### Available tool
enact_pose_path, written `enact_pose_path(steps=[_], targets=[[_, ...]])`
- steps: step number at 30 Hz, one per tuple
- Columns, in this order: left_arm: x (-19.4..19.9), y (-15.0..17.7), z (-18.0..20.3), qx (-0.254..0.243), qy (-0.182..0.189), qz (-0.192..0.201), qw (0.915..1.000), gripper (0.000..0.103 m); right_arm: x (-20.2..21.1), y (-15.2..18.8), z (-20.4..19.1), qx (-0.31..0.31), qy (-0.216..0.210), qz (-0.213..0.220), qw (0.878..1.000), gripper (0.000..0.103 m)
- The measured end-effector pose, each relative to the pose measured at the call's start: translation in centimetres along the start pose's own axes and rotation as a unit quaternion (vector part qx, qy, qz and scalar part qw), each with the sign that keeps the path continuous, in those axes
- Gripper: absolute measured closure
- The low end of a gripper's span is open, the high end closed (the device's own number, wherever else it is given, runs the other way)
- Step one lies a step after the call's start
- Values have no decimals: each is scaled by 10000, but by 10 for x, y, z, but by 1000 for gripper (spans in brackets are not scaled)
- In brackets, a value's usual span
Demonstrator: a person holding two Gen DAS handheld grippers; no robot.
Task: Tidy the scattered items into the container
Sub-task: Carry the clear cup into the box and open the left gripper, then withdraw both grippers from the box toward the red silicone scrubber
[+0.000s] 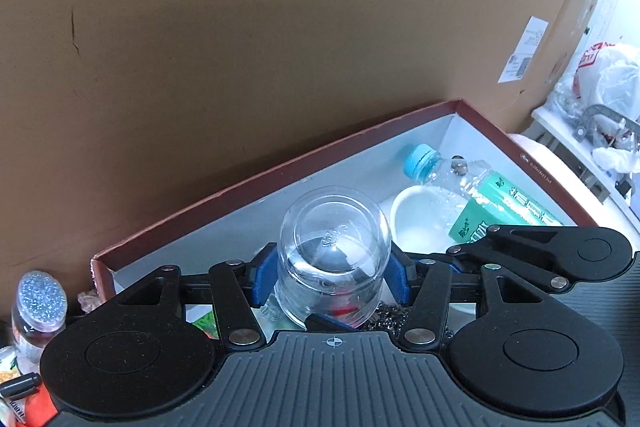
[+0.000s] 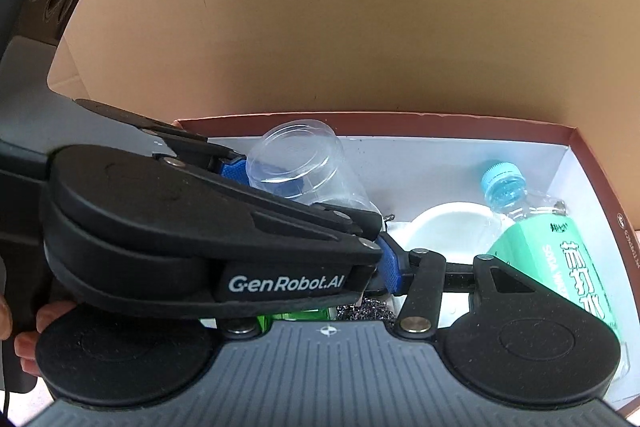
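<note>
My left gripper (image 1: 334,277) is shut on a clear plastic cup (image 1: 334,251), held bottom-forward over the red-rimmed box (image 1: 256,183). The cup and the left gripper's blue pads also show in the right wrist view, the cup (image 2: 298,159) above the box's left part. My right gripper (image 2: 320,267) is mostly hidden behind the left gripper; one blue finger (image 2: 390,269) shows. In the box lie a water bottle with a green label and blue cap (image 2: 552,251), a white bowl (image 2: 448,231) and a steel scourer (image 2: 366,309).
A large cardboard sheet (image 1: 280,27) stands behind the box. Left of the box are a glitter-capped small bottle (image 1: 40,307) and other small items. At the right a white shelf (image 1: 580,143) holds plastic bags and a metal clamp.
</note>
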State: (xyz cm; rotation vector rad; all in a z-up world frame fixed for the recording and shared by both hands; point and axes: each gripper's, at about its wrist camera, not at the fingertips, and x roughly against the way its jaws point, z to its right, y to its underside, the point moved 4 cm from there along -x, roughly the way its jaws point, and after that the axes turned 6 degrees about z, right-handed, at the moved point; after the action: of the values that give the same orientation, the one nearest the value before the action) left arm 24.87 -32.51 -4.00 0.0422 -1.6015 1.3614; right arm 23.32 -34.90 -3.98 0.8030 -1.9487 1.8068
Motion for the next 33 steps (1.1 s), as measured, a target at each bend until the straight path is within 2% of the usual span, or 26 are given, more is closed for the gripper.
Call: enact_pose_path(steps=[3, 6, 9, 12, 14, 17, 27, 33], targets=[[0, 1, 0, 42, 10, -7, 10000, 32, -1, 2, 2, -65, 4, -32, 10000, 44], [5, 2, -5, 292, -51, 31, 9996, 12, 6, 6, 2, -100, 19, 53, 9999, 33], [14, 3, -6, 435, 213, 129, 9987, 11, 11, 8, 2, -46, 165, 164, 9997, 24], [23, 6, -2, 424, 291, 203, 9985, 9, 16, 12, 6, -133, 73, 235, 9996, 21], [30, 9, 2, 387, 234, 255, 9987, 0, 20, 16, 5, -158, 23, 277, 9995, 20], [41, 15, 9, 299, 49, 419, 9987, 0, 21, 18, 0, -137, 52, 343, 9993, 16], [66, 23, 9, 341, -32, 552, 9979, 0, 34, 27, -10, -670, -372, 616, 9952, 9], [97, 33, 13, 319, -112, 813, 9961, 0, 53, 27, -22, -590, -397, 783, 9944, 8]])
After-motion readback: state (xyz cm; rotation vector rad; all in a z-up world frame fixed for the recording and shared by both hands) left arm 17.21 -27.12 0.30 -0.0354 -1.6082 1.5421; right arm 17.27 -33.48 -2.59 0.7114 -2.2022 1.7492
